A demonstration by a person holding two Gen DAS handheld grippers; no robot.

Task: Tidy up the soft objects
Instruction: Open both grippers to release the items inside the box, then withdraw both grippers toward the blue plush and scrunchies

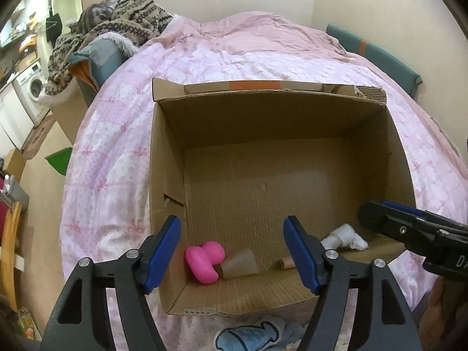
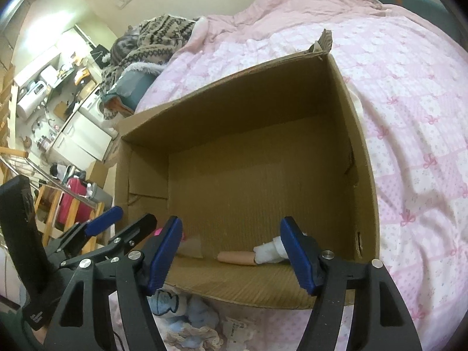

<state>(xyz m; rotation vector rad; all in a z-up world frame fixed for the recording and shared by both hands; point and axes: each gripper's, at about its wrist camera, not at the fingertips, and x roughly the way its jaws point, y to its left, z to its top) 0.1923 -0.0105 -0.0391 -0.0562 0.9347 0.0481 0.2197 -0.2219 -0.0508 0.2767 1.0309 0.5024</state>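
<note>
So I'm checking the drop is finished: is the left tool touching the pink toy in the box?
Apart. The left wrist view shows the left tool open above the cardboard box, with the pink toy lying on the floor between its fingers, visibly clear of both.

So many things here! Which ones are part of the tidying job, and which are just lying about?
Part of the job:
- cardboard box
- pink soft toy in the box
- white soft toy in the box
- blue plush on the bed before the box
- left gripper, right gripper, both open

Lying about:
- pink quilt
- patterned blanket
- washing machine
</note>
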